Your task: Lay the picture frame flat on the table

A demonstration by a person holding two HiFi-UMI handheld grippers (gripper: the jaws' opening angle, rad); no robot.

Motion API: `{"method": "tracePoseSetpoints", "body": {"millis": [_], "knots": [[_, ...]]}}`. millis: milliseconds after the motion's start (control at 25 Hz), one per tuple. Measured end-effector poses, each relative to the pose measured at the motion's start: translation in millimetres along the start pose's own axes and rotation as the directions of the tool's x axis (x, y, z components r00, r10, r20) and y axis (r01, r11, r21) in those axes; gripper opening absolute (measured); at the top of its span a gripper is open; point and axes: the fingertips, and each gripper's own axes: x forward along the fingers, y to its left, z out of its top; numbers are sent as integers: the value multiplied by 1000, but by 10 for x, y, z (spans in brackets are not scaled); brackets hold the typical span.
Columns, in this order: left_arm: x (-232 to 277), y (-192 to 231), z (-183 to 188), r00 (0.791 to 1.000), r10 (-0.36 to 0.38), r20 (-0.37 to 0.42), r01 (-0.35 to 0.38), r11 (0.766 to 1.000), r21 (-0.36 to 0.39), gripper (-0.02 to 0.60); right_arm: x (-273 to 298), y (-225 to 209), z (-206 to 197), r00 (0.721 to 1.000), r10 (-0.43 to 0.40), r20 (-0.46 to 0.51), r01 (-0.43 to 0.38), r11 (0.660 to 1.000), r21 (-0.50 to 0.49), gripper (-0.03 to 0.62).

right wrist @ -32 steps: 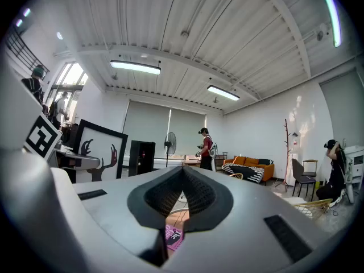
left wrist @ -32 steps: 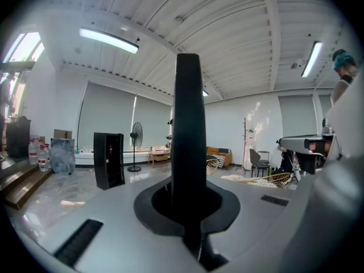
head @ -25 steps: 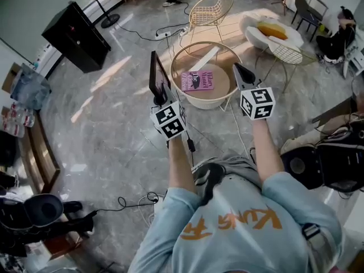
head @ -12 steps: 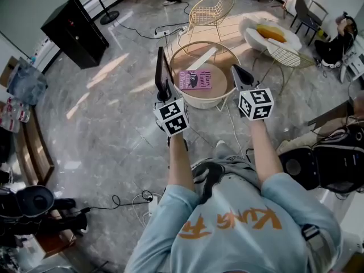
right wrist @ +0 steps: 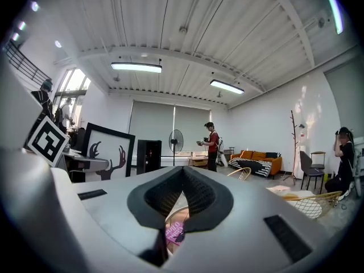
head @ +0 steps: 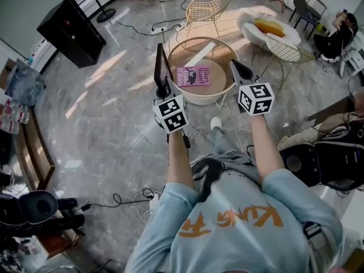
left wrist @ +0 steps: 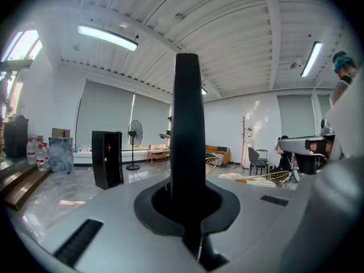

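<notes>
Left gripper (head: 164, 87) clamped tight on the upright black picture frame (head: 160, 67), right gripper (head: 235, 67) seemingly closed on nothing, so tip it slowly onto the round wire-sided table (head: 223, 83), clear of the pink book (head: 194, 76).

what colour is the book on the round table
Pink-magenta with dark lettering. The book lies flat on the round table, and it shows best in the head view.

Pink book (head: 194, 76) lies btwn left tong (head: 164, 89) & right tong (head: 237, 71), slightly ahead. Wire chair (head: 209, 5) further fwd. Black cabinet (head: 69, 31) + fan (head: 106, 16) far left of left tong.
</notes>
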Motion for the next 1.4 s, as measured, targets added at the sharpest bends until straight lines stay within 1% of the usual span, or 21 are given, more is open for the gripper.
{"method": "tracePoseSetpoints", "body": {"millis": [160,240,320,400,520,680,760,880,1120,1280,1400], "knots": [[106,21,-62,1000,12,-25,-12,1000,16,26,119,-37,-78,1000,9,-7,-9,1000,29,-3],[228,69,-60,999,28,-39,-27,999,39,26,272,-52,-127,1000,23,-11,-22,999,41,-3],[334,114,-61,998,35,-57,-32,998,60,26,424,-79,-185,999,24,-21,-22,997,73,-3],[444,153,-50,997,39,-64,-35,997,63,26,586,-81,-205,999,35,-23,-33,995,92,-3],[650,193,-58,996,53,-66,-49,997,65,26,867,-105,-237,998,65,-19,-63,994,87,-3],[1006,170,-210,990,65,-123,-56,996,73,26,1188,-299,-401,997,65,-44,-58,987,147,-3],[1220,137,-222,989,56,-140,-46,996,74,26,1385,-378,-445,995,77,-61,-67,986,152,-3],[1572,100,-213,984,55,-167,-44,997,67,26,1707,-588,-494,993,84,-87,-69,985,160,-3],[2392,-18,-244,970,78,-232,-71,997,37,26,2397,-1145,-516,987,105,-124,-80,979,187,-3],[2982,-228,-179,963,67,-263,-57,997,47,26,2871,-1570,-544,984,114,-138,-83,974,210,-3],[3340,-312,-136,955,73,-286,-58,996,61,26,3183,-1863,-585,983,117,-142,-81,968,236,-3]]}}
